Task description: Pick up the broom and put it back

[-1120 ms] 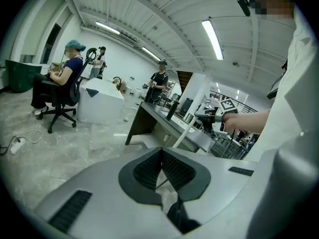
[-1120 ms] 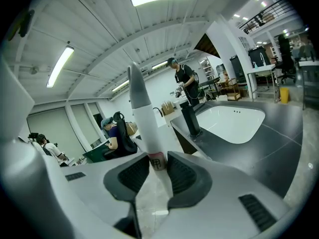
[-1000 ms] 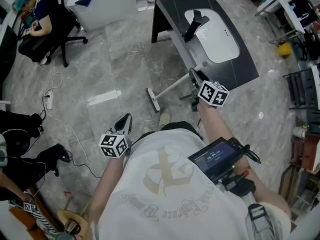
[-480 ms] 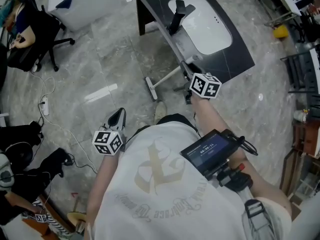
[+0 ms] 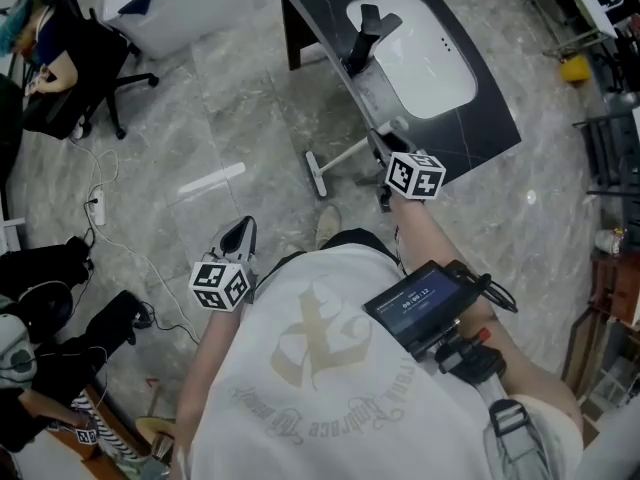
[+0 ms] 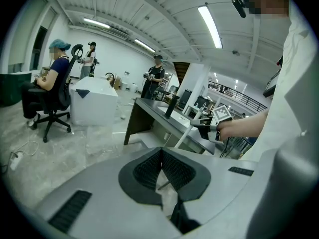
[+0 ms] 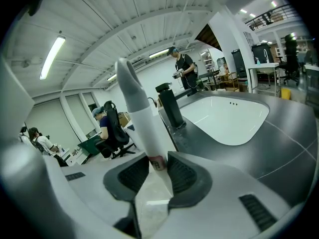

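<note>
The broom [image 5: 343,157] has a white handle and a small head [image 5: 316,174] resting on the grey floor. It slants up to my right gripper [image 5: 384,149], beside the dark counter. In the right gripper view the white handle [image 7: 142,118] stands between the pads, and my right gripper [image 7: 154,169] is shut on it near a pink label. My left gripper [image 5: 243,236] hangs over the floor near the person's left side, apart from the broom. In the left gripper view its pads meet at the tip of my left gripper [image 6: 161,156], with nothing between them.
A dark counter [image 5: 480,118] with a white sink [image 5: 420,53] and black faucet [image 5: 362,33] stands ahead. An office chair [image 5: 80,88] with a seated person, a white box [image 5: 170,3], a power strip with cable [image 5: 96,206] and black bags [image 5: 40,263] are at the left.
My right gripper has sunk a little with the broom handle, and the broom's head has slid slightly on the floor. The left gripper shifted a little and now holds still.
</note>
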Demonstrator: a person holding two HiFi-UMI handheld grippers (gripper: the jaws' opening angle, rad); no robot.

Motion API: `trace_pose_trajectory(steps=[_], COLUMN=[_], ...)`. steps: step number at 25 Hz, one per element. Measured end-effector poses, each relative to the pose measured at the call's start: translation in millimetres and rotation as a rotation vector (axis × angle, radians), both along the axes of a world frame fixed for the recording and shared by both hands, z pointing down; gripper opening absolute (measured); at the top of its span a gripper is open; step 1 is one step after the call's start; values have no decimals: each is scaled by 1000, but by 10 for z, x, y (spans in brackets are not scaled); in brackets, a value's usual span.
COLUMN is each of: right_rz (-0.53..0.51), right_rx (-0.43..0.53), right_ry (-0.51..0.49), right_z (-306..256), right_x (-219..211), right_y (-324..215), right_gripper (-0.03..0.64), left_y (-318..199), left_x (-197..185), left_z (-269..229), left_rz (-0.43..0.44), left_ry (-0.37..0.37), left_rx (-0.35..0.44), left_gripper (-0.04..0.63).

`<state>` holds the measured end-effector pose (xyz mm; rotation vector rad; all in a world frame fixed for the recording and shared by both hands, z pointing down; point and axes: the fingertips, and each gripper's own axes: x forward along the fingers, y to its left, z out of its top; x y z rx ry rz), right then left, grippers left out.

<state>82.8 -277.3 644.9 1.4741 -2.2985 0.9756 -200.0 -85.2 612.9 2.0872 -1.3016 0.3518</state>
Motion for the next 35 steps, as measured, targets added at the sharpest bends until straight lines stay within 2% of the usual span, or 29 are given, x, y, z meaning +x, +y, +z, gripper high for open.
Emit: trace_pose_trajectory(steps=[11,16,23,31,35], right_rz=[-33,-1,37,43,35], right_rx=[-16,-48,-47,-28,-37], right_ry=[7,14,7,1,-13], right_z=[145,315,310,314,321], right_x=[-32,168,311,339,323], right_y=[7,-142,-109,-97,-38], right_gripper=[124,124,130,140,172], left_y=[-11,-144,-60,-27,24], left_x=[-36,36,27,45,38], left_z=[-47,32,9,12,15], left_rz=[-11,-4,0,3,7], left_ry=[-10,-14,-13,-10,-8], left_rx=[-1,-12,-15,-11,-10], left_gripper=[12,12,12,12,12])
